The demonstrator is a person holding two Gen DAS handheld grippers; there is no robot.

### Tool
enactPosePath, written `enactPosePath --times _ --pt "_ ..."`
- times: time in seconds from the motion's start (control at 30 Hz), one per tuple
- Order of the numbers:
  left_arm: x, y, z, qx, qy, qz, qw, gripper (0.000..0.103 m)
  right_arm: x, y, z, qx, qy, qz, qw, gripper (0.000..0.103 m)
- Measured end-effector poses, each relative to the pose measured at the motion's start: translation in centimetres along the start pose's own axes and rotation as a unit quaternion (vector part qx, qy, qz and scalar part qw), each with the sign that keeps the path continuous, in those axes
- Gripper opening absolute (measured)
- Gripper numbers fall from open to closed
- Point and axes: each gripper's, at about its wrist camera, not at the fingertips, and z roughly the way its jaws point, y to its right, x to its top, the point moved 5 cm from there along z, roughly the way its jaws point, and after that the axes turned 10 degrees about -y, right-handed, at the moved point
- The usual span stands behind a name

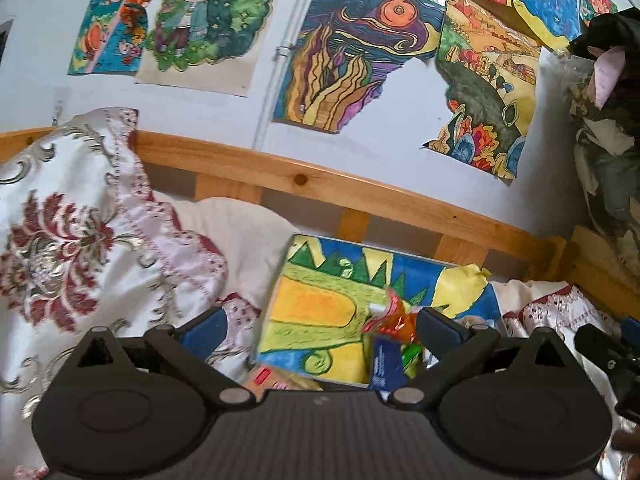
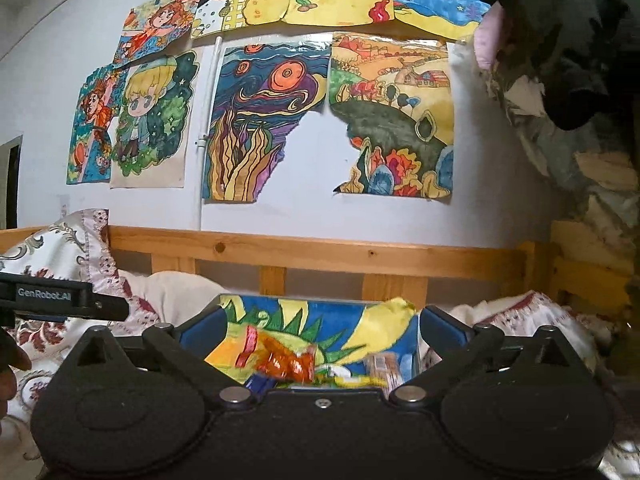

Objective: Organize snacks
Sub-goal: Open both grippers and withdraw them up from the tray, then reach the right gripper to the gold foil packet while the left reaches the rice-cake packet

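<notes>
Left gripper is standing with jaws spread wide, nothing between the pads. Right gripper is likewise gaping wide and gripping nothing. Just beyond both, snack packets are lying loose on a painted drawing spread over the bed: an orange wrapper near its front edge, a blue packet beside it. A patterned pillow is leaning at the left end, against the wooden rail running along the far edge.
</notes>
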Motion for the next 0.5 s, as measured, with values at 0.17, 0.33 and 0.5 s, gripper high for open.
enactPosePath --times 0.17,0.33,0.5 --pt "-1.4 -1.3 -1.8 0.006 -0.008 0.002 1.0000 0.102 -1.3 -0.5 -2.2 0.000 -0.014 0.007 1.000 0.102" --pt "-2.9 -2.0 -3.2 0.007 -0.020 0.005 0.9998 0.102 -2.7 -1.4 -3.7 0.001 -0.034 0.010 0.999 0.102" --pt "-4.6 -2.5 -4.1 0.007 -0.034 0.007 0.9994 0.102 -4.3 -2.5 -5.3 0.003 -0.054 0.016 0.998 0.102"
